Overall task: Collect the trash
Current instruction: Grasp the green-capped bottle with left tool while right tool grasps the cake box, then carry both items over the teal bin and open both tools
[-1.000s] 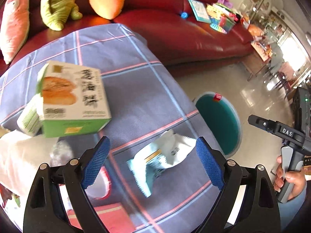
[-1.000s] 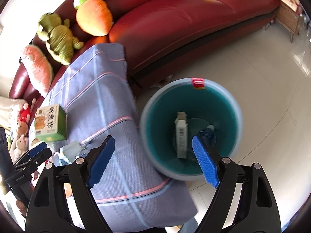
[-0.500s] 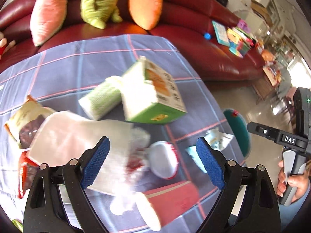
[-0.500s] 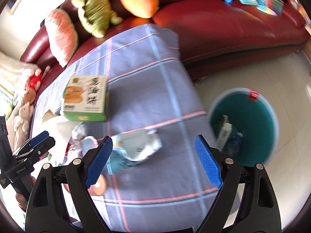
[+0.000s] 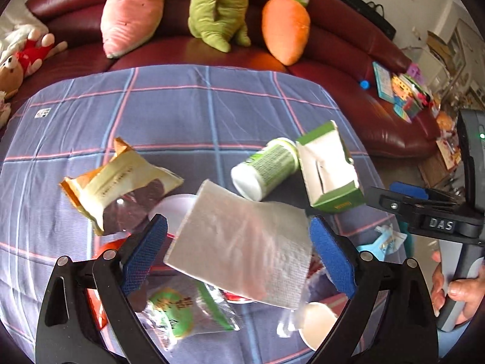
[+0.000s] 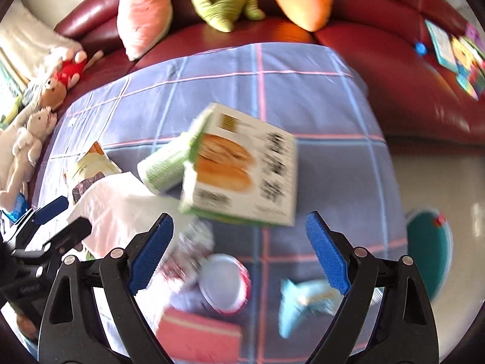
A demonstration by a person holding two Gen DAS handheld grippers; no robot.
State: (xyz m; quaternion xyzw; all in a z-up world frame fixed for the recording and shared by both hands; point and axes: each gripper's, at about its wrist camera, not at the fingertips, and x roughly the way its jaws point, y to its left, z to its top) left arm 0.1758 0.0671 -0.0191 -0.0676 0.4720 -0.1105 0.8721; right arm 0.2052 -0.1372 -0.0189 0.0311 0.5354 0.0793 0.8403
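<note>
A white paper napkin is seen lying flat at the centre of the heap, tilted. At its 10 o'clock a cream and orange snack bag is found, torn and crumpled. At 12 o'clock a white bottle with a green label lies on its side, touching a green and white carton at 1 o'clock, open-ended. A light blue wrapper lies at 3 o'clock. A teal bin stands on the floor.
</note>
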